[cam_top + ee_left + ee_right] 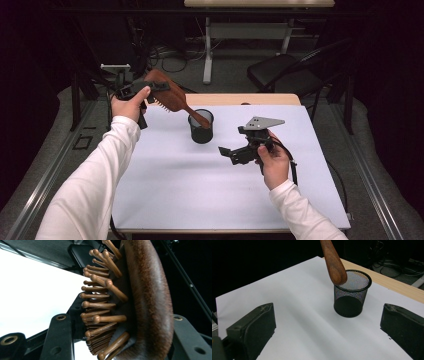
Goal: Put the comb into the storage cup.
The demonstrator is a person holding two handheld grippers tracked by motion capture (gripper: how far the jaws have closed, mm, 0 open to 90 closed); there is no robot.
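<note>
The left claw (150, 90) pinches the hairbrush (172, 97) by its head, handle tilted down at the mesh cup (201, 127) near the bench's (165, 190) far edge, likely for dropping in. The right claw (230, 152) waits spread nearby.

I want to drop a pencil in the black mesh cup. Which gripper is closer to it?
The right gripper, open, sits just beside the mesh cup. The left gripper is farther back, raised, clamping the hairbrush, whose handle tip reaches the rim.
</note>
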